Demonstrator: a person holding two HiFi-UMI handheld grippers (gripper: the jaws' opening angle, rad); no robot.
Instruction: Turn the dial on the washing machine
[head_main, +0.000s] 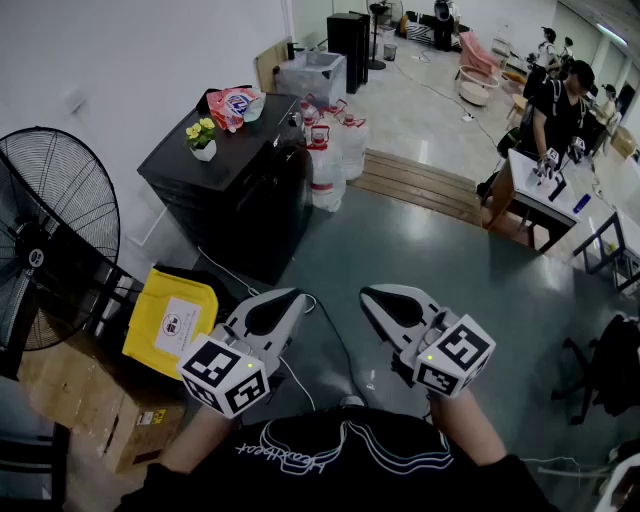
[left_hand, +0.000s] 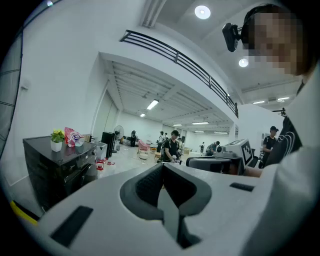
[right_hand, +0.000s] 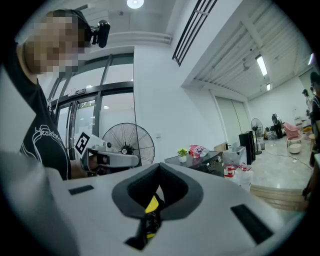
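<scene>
Ahead, the black washing machine (head_main: 246, 212) stands against the white wall, well apart from both grippers; its dial is too small to pick out. A potted plant (head_main: 203, 139) and a colourful bag (head_main: 236, 103) sit on its top. The left gripper (head_main: 297, 296) and right gripper (head_main: 368, 293) are held side by side over the floor, each with jaws closed together on nothing.

place: big open lab hall | floor: bare concrete (head_main: 430, 270) | overhead: strip lights (left_hand: 152, 104), mezzanine railing (left_hand: 175, 55) | gear: fan (head_main: 50, 240), cardboard boxes (head_main: 80, 390), lone washer (head_main: 240, 200) by wall | staff: people (head_main: 555, 105) working at white tables (head_main: 525, 190)
</scene>
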